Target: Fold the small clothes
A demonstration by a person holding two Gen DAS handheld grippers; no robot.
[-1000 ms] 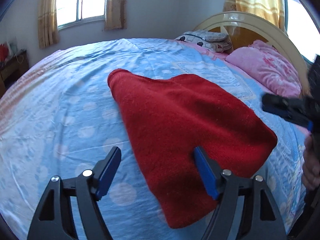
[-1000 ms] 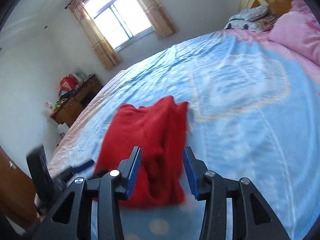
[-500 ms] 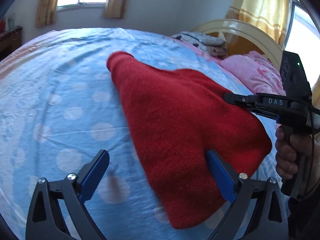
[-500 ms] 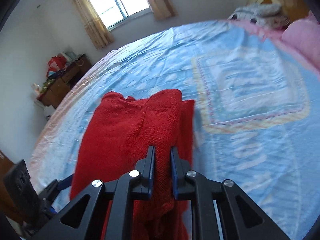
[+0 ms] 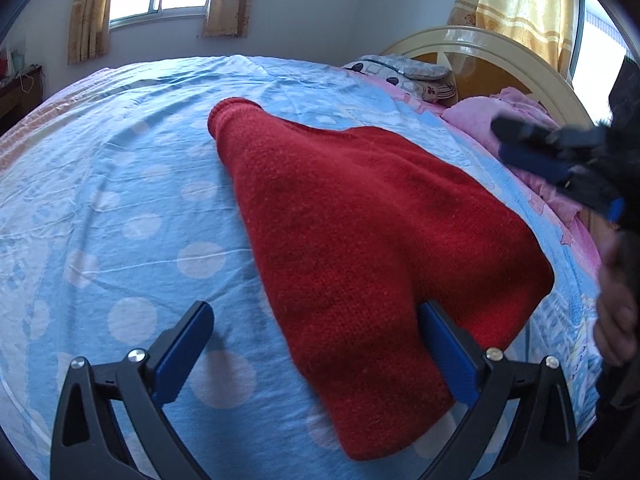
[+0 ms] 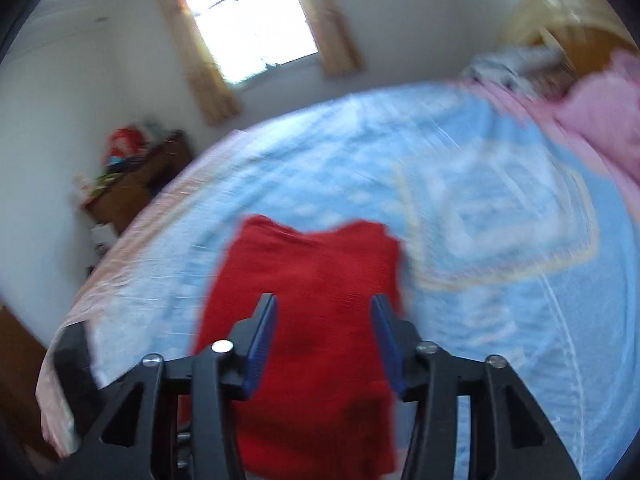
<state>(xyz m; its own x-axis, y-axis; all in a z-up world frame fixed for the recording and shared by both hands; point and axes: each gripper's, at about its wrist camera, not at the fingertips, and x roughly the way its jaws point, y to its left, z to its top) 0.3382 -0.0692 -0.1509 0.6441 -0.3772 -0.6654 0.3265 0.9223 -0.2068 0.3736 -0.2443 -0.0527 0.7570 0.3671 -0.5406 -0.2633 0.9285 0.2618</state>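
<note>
Red knit garment (image 5: 360, 240) flat on bed sheet (image 5: 120, 200), left tool (image 5: 316, 348) wide apart.

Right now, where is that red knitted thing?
The red knitted garment lies flat on the blue dotted bedsheet, just ahead of the left gripper, with the pink pillow beyond it.

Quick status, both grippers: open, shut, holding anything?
Left gripper: wide open, holding nothing; the red sweater lies flat between its fingers.
Right gripper: jaws opening, nothing gripped; it hangs over the sweater.
</note>
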